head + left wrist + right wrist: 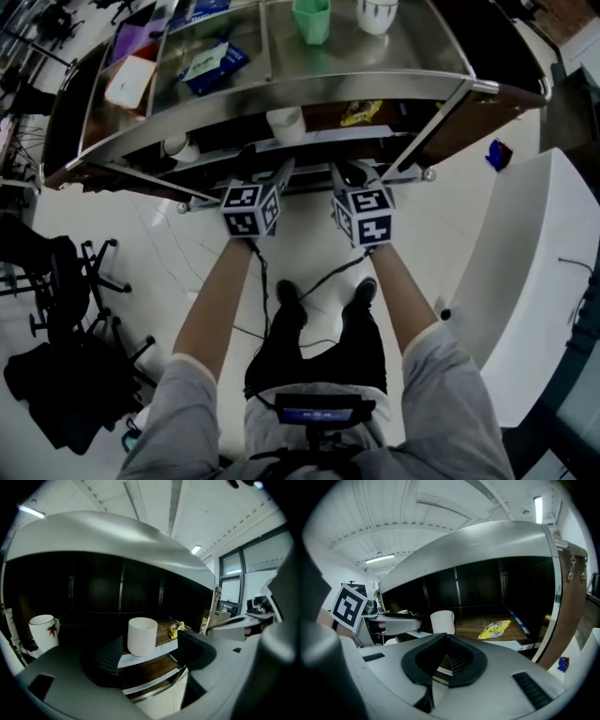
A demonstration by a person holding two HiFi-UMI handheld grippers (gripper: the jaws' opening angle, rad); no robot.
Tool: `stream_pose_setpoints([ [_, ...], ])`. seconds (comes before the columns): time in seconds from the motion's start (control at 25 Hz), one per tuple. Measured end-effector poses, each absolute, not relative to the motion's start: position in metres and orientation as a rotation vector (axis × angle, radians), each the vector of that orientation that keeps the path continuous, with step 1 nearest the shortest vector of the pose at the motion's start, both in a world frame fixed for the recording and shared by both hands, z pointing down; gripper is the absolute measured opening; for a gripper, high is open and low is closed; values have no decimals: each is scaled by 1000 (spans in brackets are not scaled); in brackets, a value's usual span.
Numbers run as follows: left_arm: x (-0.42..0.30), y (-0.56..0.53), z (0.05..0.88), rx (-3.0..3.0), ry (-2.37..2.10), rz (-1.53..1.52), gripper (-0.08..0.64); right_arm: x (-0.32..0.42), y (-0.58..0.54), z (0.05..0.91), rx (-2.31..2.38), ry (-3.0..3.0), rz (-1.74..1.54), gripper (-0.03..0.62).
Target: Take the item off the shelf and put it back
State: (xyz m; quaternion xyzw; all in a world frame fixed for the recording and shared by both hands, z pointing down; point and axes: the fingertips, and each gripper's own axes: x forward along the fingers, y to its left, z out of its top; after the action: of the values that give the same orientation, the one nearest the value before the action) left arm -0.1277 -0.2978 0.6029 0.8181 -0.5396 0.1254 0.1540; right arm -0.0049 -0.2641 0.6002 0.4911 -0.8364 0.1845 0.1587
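Observation:
A plain white cup [285, 123] stands on the shelf's lower wooden board [154, 665], on a white sheet near its front edge. In the left gripper view the cup [142, 636] sits ahead, framed by the two jaws and touching neither. My left gripper [150, 670] is open with nothing pressed between its pads, its tips [283, 171] just below the shelf's front edge. My right gripper [445, 660] is beside it [340, 172], its dark pads closed together and holding nothing. The cup [442, 621] is ahead and to the left of it.
A white mug with a leaf print [43, 631] stands at the left of the lower board and a yellow packet [494, 629] lies at the right. On the metal top [394, 56] are a green cup [311, 19], a white mug [377, 13] and packets. A white counter [534, 281] stands at the right.

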Motion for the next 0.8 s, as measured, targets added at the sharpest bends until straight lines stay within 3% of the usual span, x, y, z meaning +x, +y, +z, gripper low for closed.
stream_pose_setpoints([
  [0.36, -107, -357, 630, 2395, -1512, 373, 482, -6, -315, 632, 1456, -2403, 496, 9],
  [0.8, -105, -398, 647, 2400, -1550, 393, 503, -1, -344, 641, 1496, -2437, 484, 9],
])
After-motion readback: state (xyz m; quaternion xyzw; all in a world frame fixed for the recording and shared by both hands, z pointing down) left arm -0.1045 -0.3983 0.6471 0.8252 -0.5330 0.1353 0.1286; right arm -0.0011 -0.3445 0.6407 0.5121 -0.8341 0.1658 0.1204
